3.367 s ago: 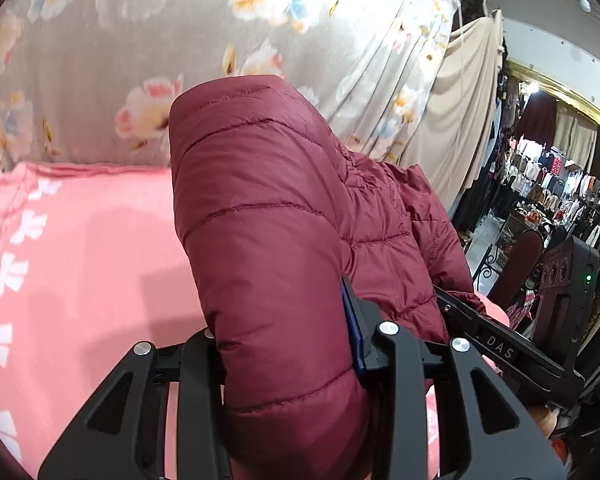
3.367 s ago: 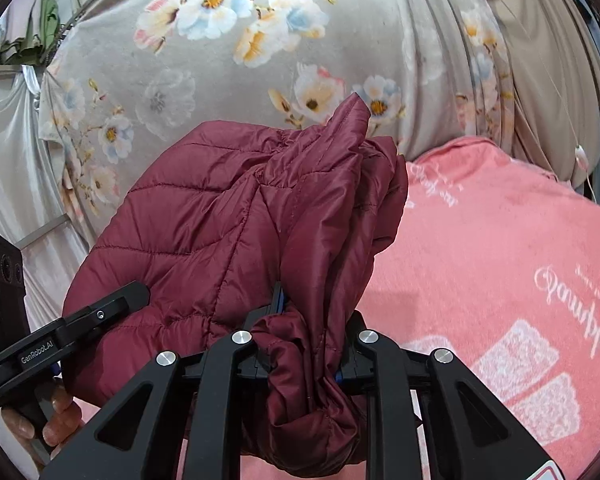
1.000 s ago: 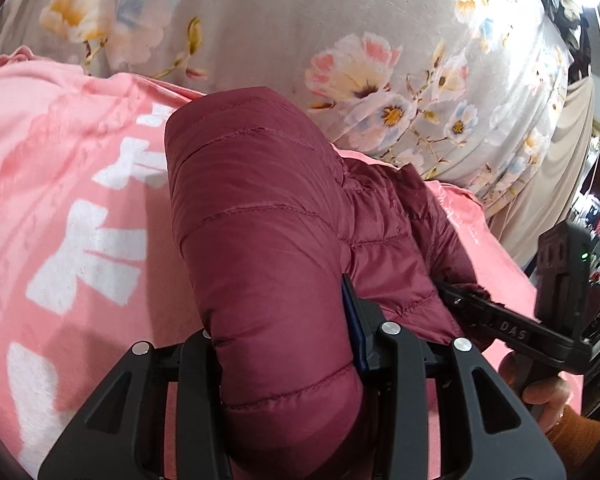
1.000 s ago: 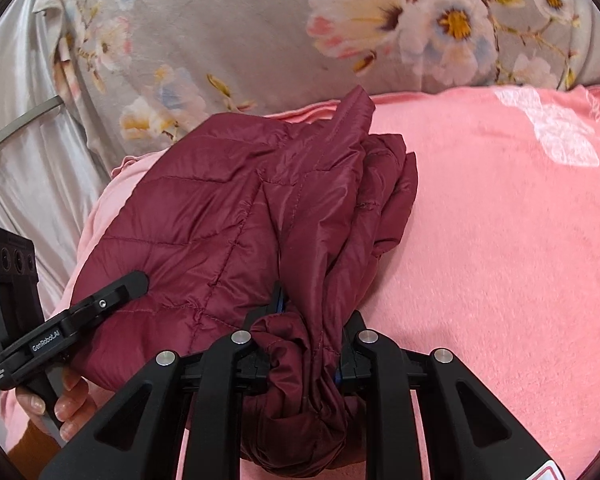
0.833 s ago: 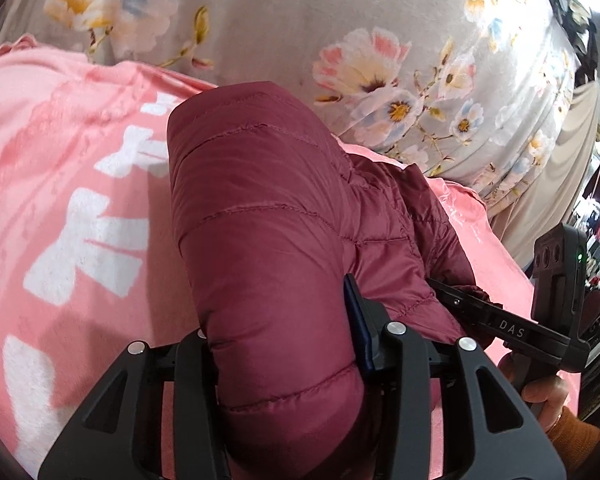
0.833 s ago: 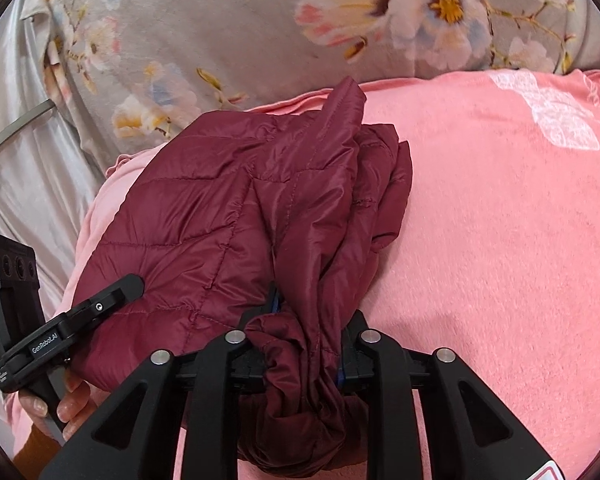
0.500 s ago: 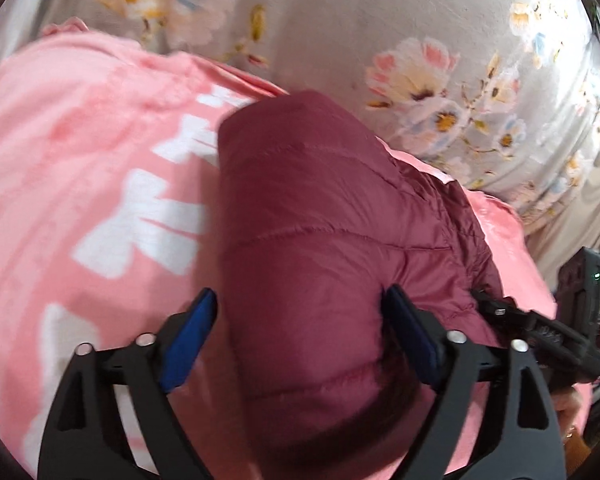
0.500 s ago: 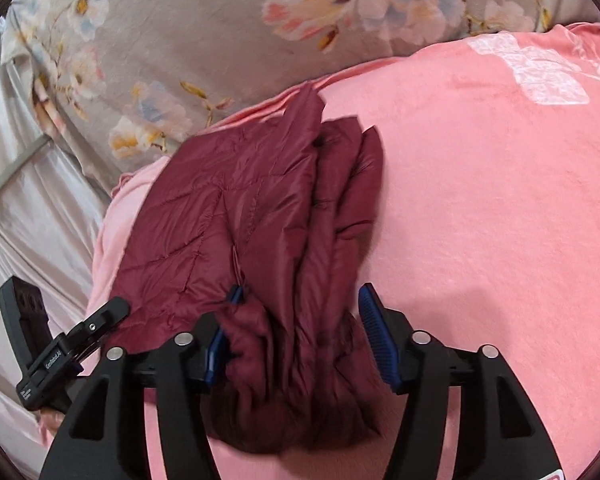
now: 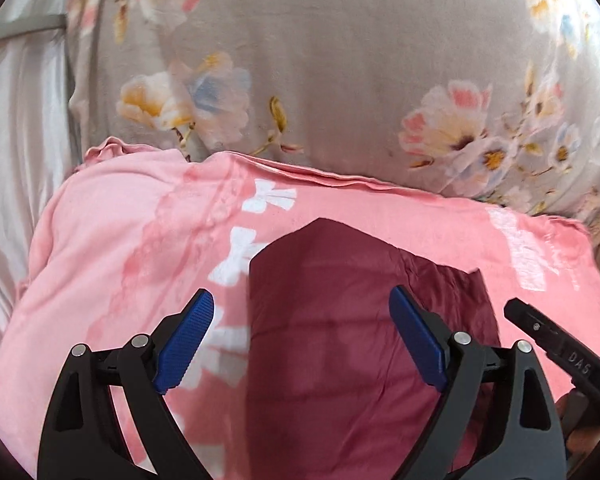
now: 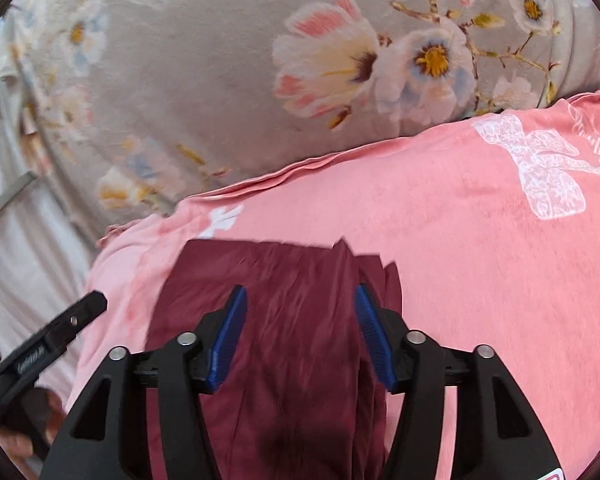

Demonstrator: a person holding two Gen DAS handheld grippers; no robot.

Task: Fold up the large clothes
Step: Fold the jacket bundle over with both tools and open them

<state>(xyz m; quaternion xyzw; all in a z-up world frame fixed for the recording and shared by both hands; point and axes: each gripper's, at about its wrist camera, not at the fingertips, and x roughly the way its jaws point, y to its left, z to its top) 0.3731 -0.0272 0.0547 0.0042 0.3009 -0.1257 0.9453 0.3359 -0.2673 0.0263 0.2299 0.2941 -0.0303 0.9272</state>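
A folded maroon quilted jacket lies on the pink blanket. My left gripper is open above its left part, blue pads spread wide, touching nothing. In the right wrist view the jacket lies under my open right gripper, its pads apart on either side of the bunched folds. The other gripper's black finger shows at the right edge in the left wrist view and at the left edge in the right wrist view.
A grey floral curtain hangs behind the pink blanket's far edge. A pale satin cloth hangs at the left. The blanket has white bow prints.
Both grippers opened and let go of the jacket, then pulled back and up. The jacket now lies flat on the blanket.
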